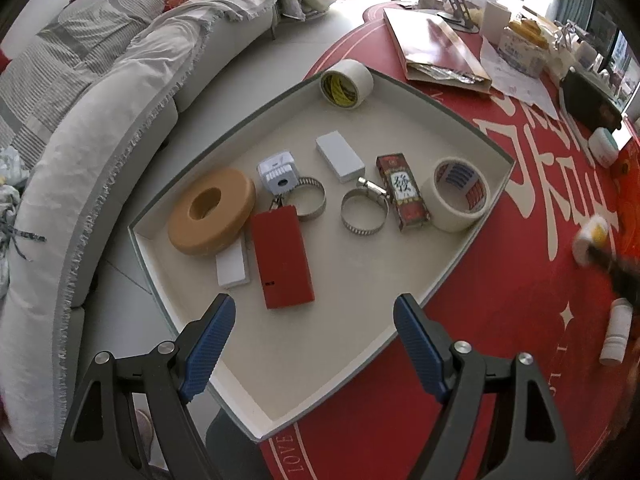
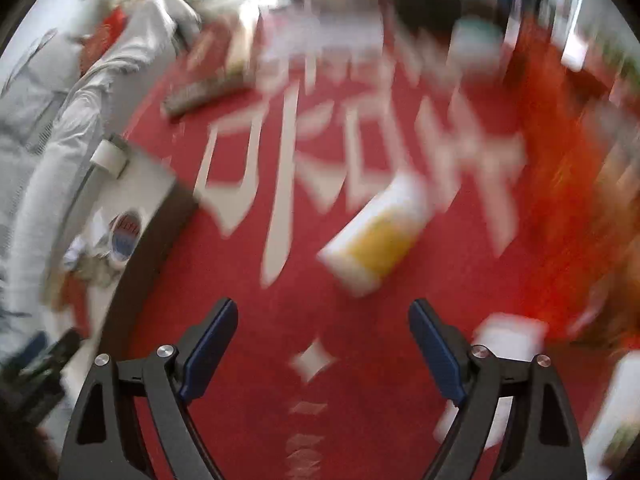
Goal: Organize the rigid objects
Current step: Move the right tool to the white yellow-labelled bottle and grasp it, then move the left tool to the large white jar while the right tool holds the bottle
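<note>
With both the left claw and right claw spread and empty, the yellow-banded bottle lying mid-table looks light, stiff and slick, best gripped across its middle.

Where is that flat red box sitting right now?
In the left wrist view, the flat red box lies in the near-left part of the tray, beside the tan ring and just ahead of the open left gripper.
</note>
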Motion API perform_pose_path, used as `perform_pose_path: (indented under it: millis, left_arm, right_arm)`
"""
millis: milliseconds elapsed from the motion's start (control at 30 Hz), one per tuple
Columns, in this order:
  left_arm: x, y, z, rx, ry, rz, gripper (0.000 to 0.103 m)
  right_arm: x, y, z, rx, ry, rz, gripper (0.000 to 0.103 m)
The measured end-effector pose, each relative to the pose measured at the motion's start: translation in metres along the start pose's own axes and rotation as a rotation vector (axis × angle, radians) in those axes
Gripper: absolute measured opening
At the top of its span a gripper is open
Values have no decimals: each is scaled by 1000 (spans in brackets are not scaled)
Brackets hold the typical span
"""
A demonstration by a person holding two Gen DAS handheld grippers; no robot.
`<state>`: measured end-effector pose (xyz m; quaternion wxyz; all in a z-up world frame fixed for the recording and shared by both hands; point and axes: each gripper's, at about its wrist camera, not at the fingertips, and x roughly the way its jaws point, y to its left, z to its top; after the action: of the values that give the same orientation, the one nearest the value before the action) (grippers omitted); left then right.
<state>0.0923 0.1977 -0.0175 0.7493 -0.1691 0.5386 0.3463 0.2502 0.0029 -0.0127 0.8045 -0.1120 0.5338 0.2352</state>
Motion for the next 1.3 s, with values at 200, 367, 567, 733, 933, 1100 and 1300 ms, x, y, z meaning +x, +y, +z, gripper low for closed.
perform_pose_path:
  millis: [200,367,567,733,933,1100,1300]
  left_arm:
    - [-5,-1,-8,-3,11,-1,84]
    - [-9,-4,-14,22,12,2,84]
    - [-13,-4,-23,33,8,5,84]
    - [-6,-6,-31,33,55,-25,84]
    - [3,-5,-35,27,105,-50,84]
    - [10,-10,-34,36,126,-59,84]
    - [13,-15,-38,48,142,-58,84]
  right_arm:
    - [20,-3,38,-141,-81,-87,96]
    - [31,32,2,-186,79,130,95]
    - [-2,55,-35,-308,7,142,95]
    - [8,33,25,-241,-81,57,96]
    - [50,49,74,-399,-91,12,96]
    - [77,65,87,-446,-71,24,91]
    - [77,64,85,-362,3,78,69]
